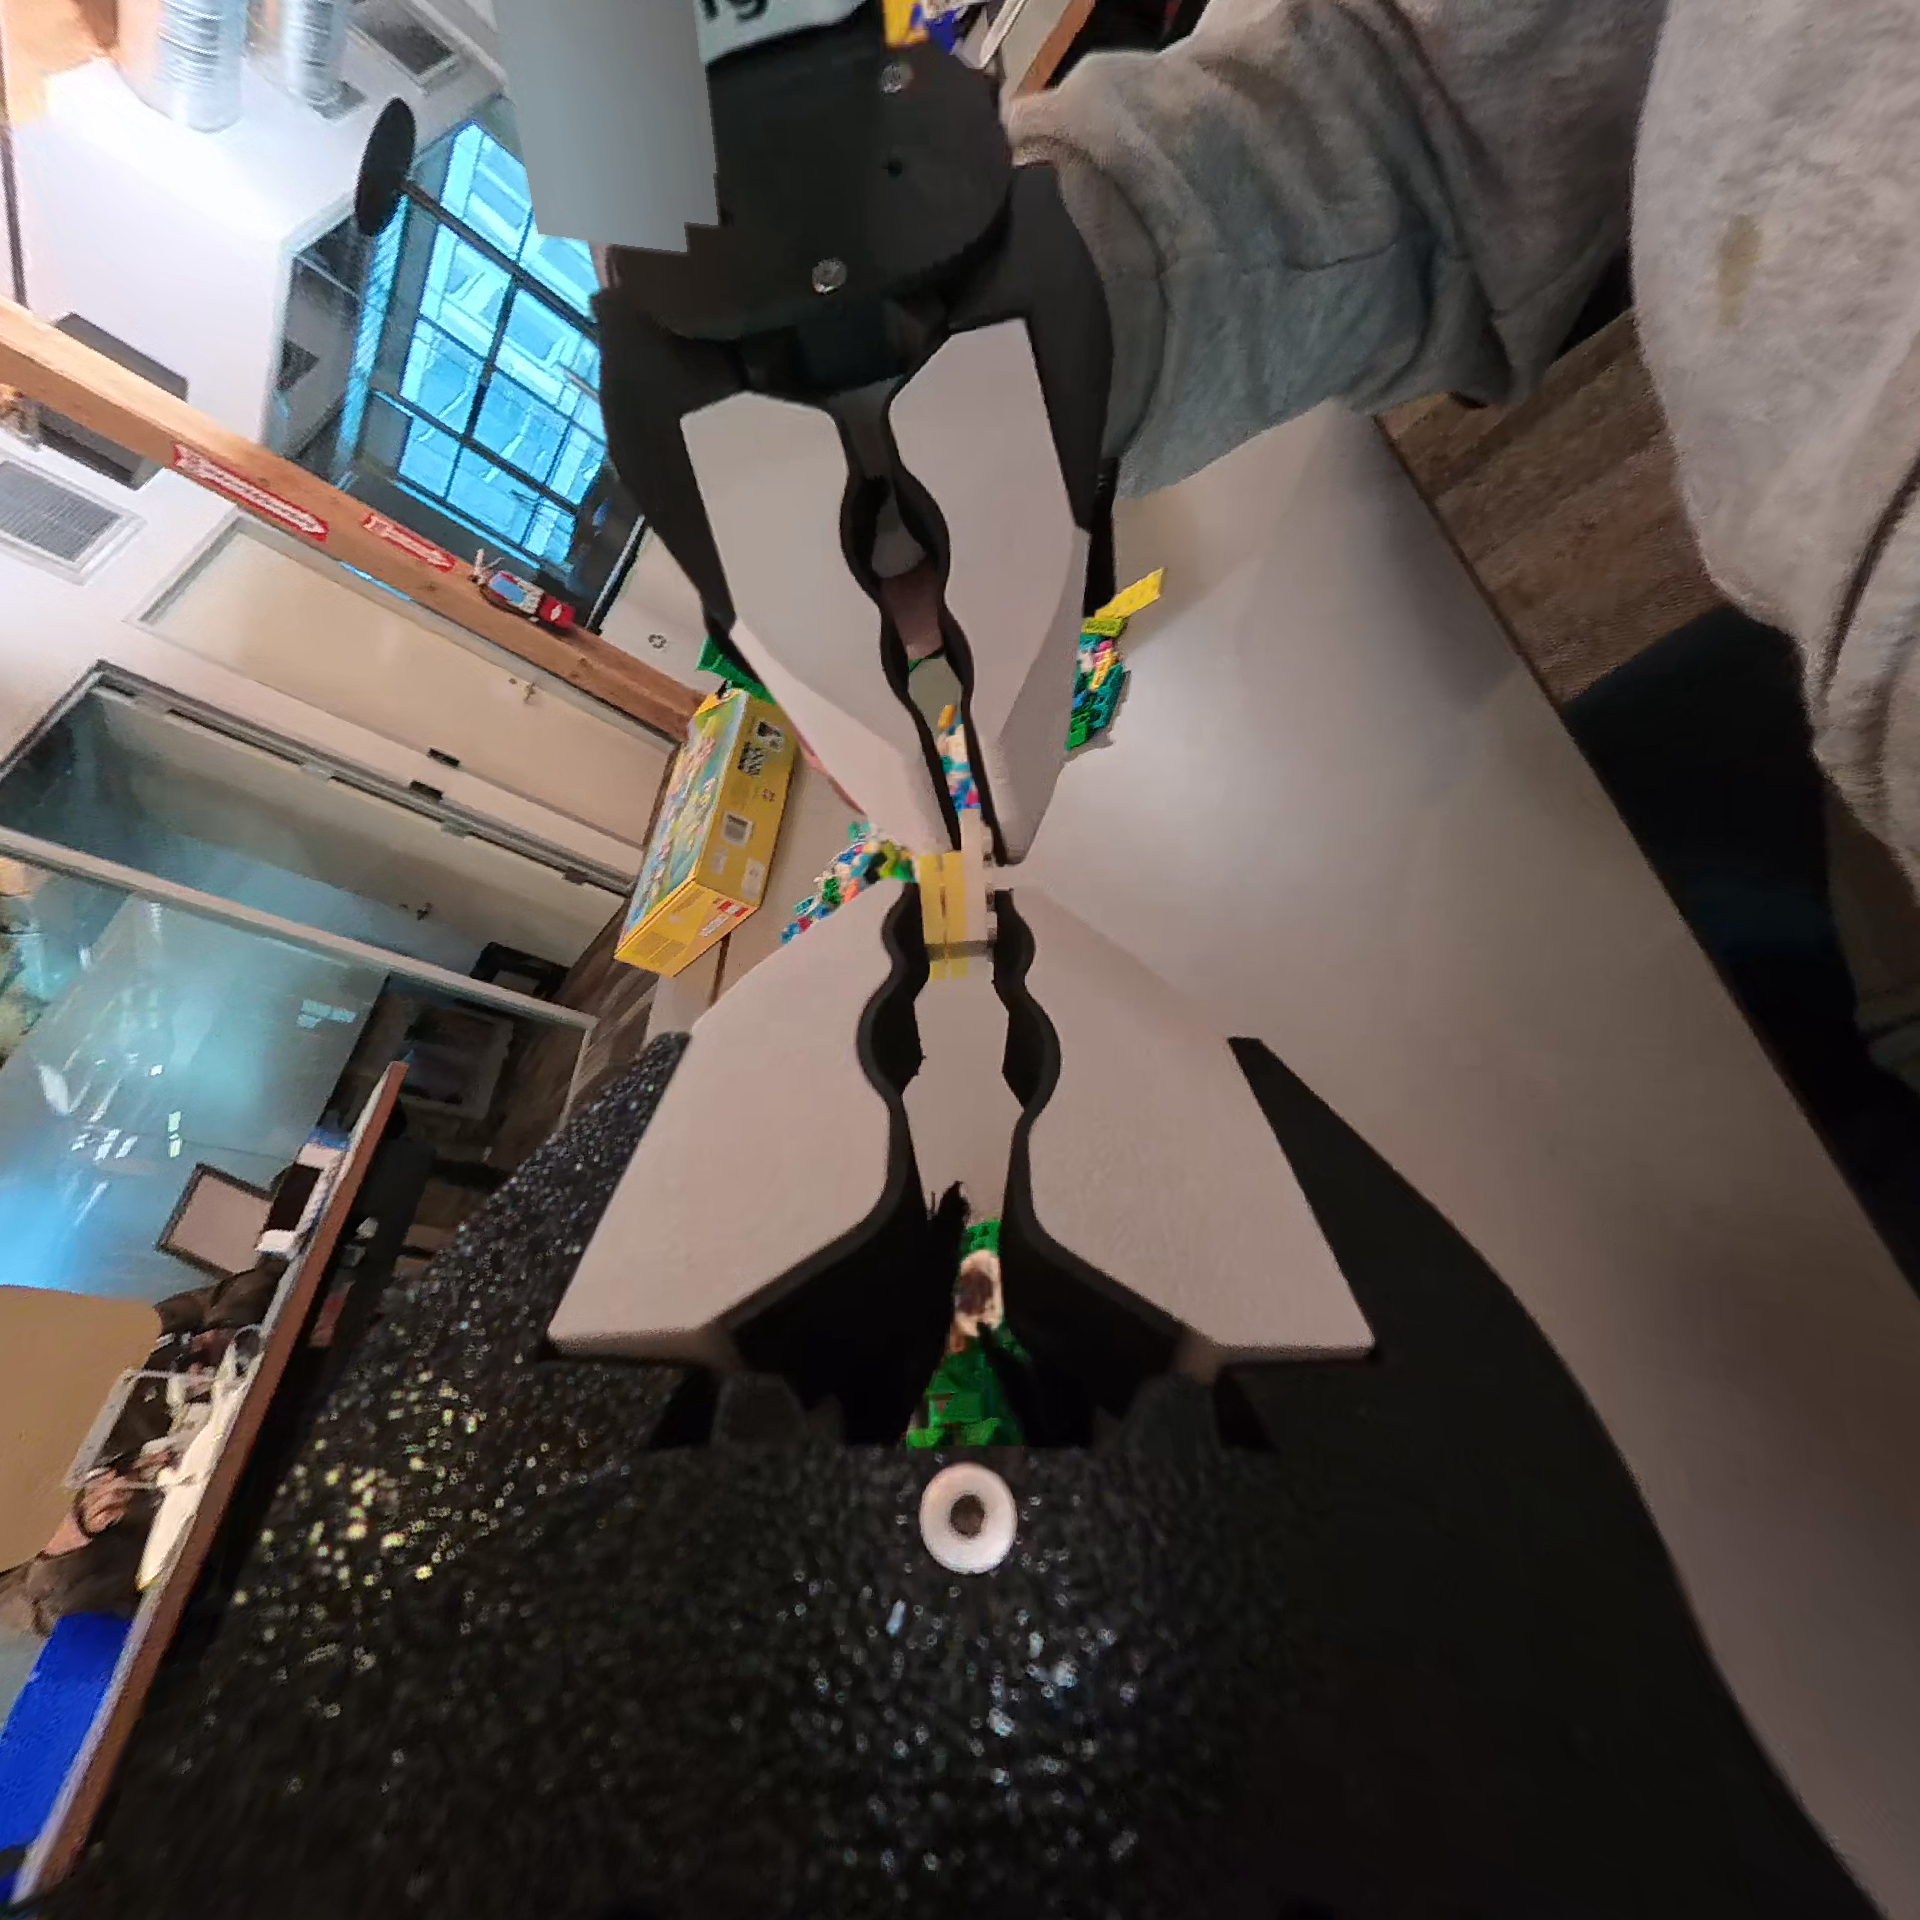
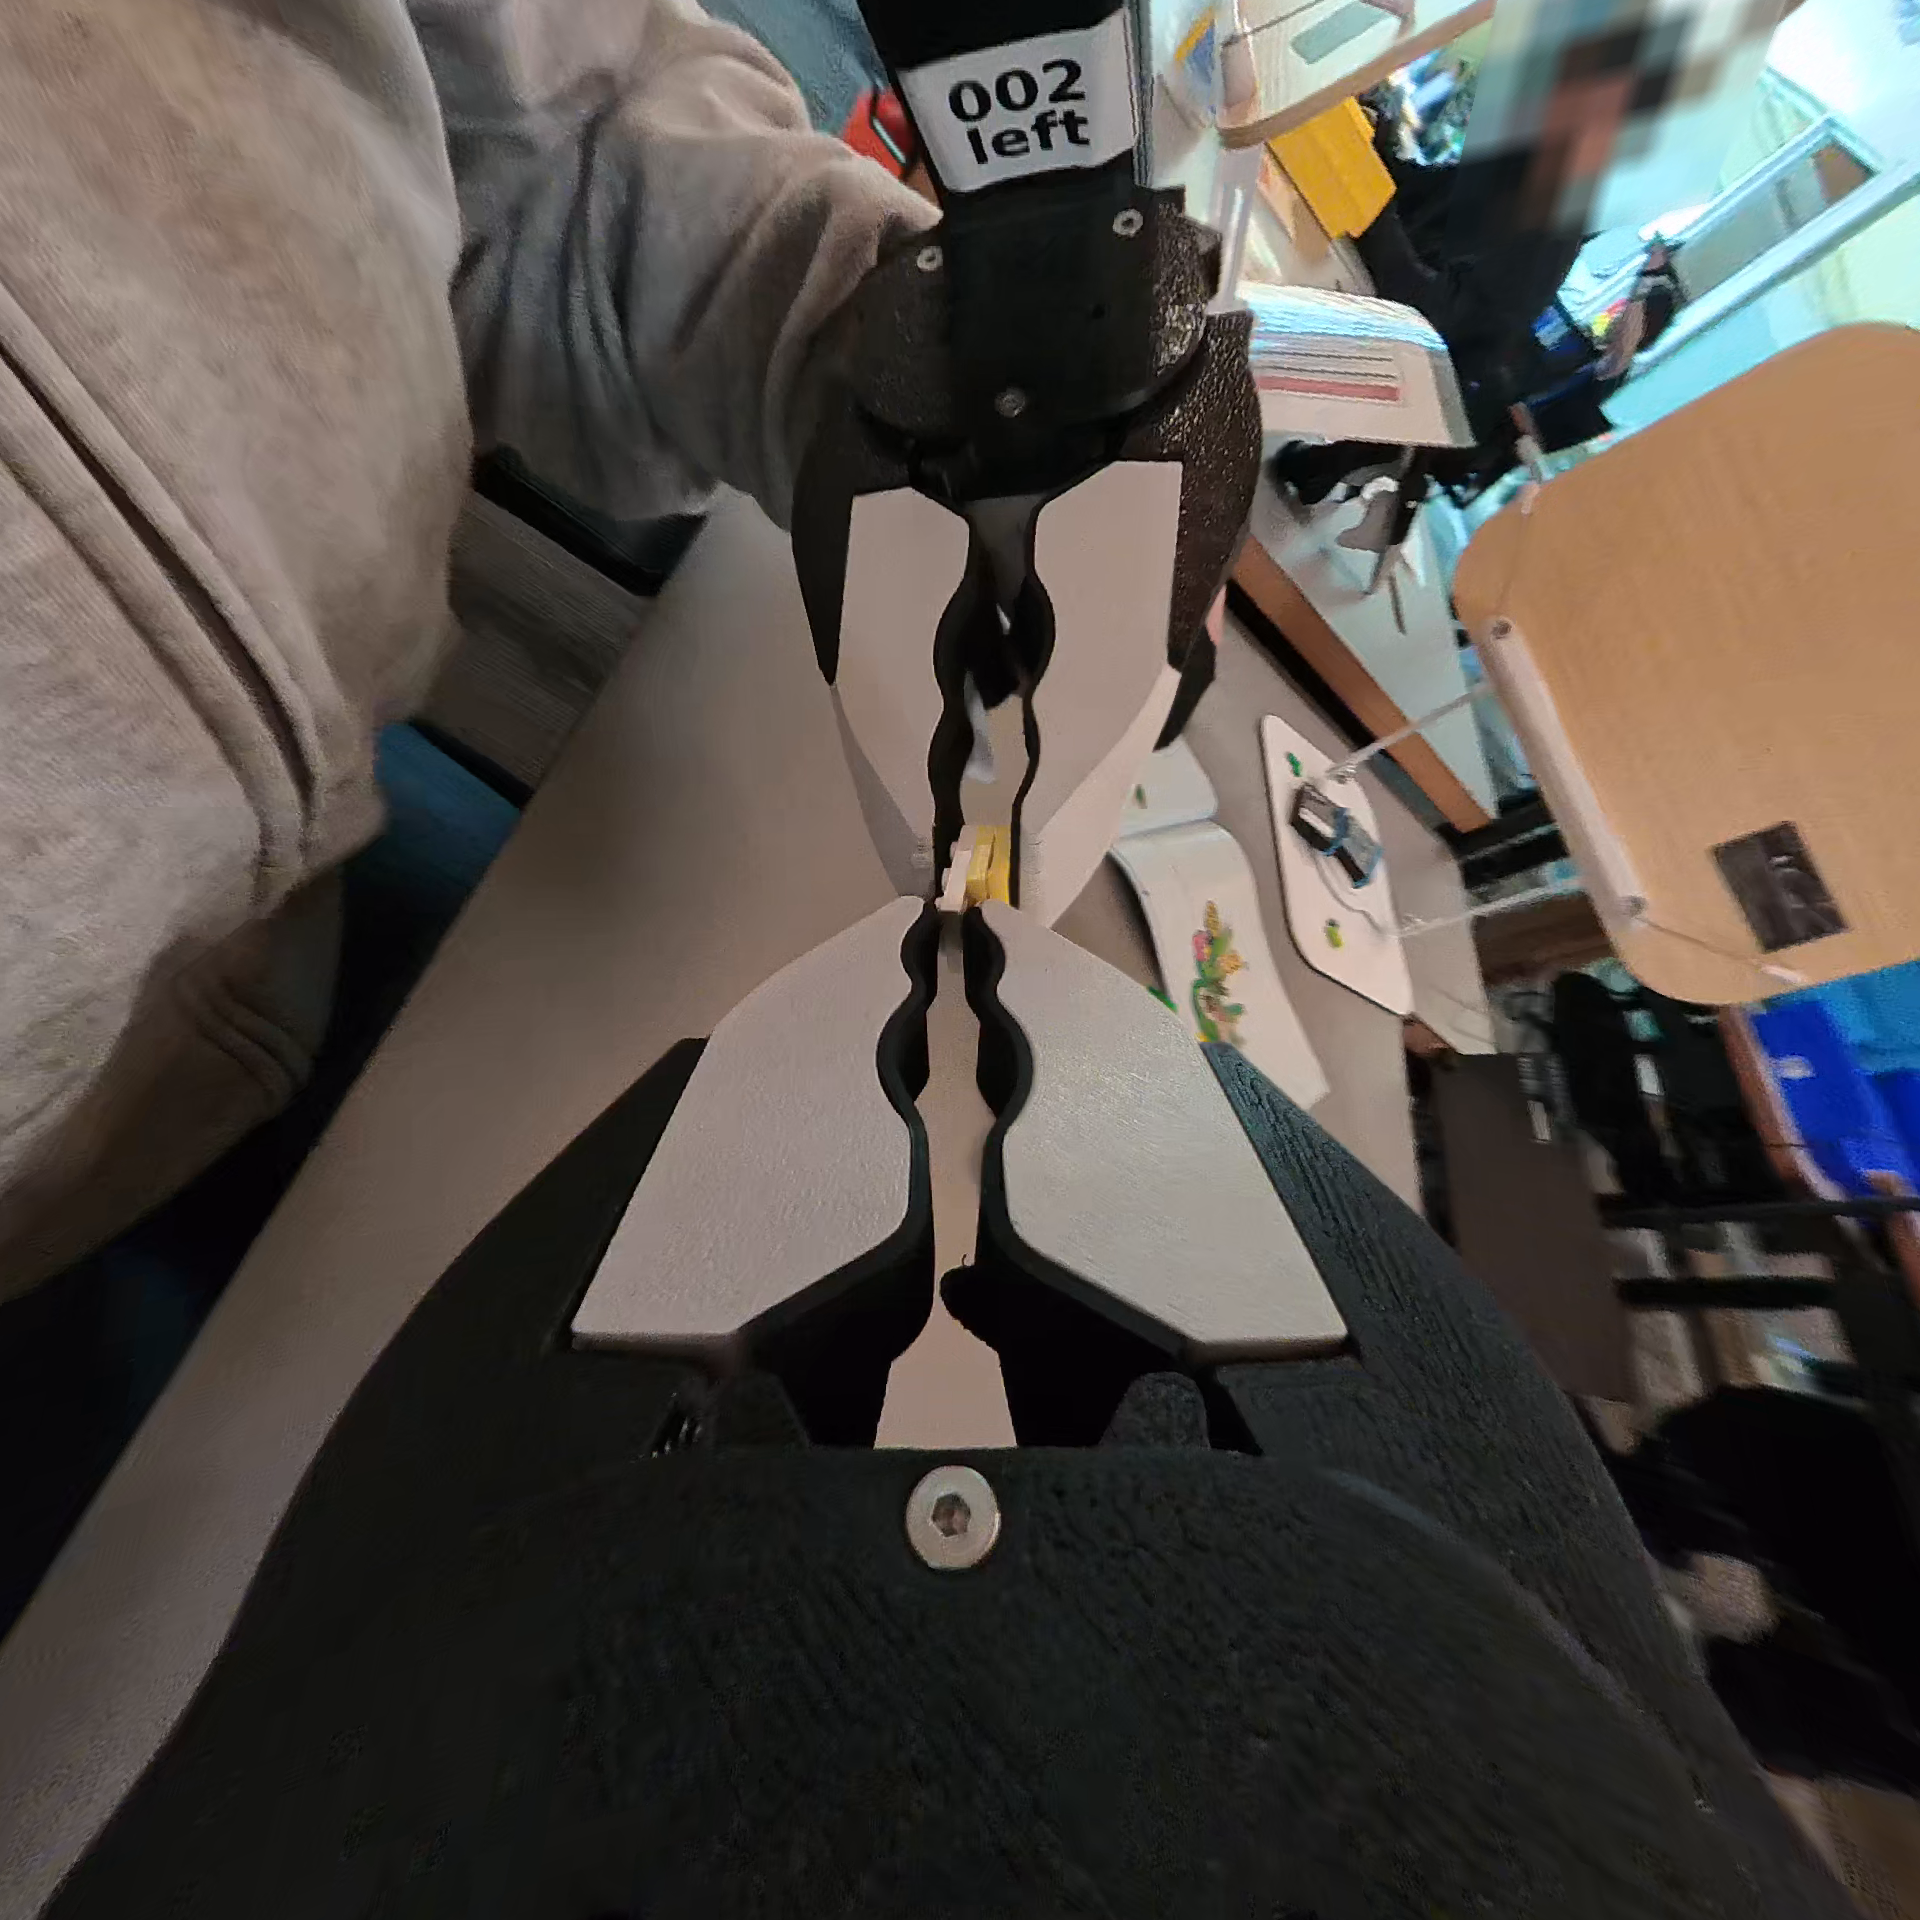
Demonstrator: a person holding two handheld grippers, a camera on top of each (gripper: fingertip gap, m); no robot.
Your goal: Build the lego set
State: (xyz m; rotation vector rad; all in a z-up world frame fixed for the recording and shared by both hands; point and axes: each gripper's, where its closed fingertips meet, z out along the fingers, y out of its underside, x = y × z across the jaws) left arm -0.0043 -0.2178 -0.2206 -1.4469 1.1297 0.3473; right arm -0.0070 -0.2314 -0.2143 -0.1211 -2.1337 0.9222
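1. My left gripper (image 1: 961,920) is closed tight on a yellow brick (image 1: 943,914), held in the air above the white tabletop (image 1: 1351,831).
2. My right gripper (image 2: 951,914), facing it tip to tip, is pinched on a thin white plate (image 2: 954,878) pressed against that brick.
3. Smooth, hard plastic could twist or pop free if I squeeze off-axis.
4. Loose bricks (image 1: 842,873) and a glossy yellow box (image 1: 707,831) lie toward the tabletop's far edge.

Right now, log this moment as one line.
left gripper: shut on yellow brick | right gripper: shut on white piece | pieces touching, above table
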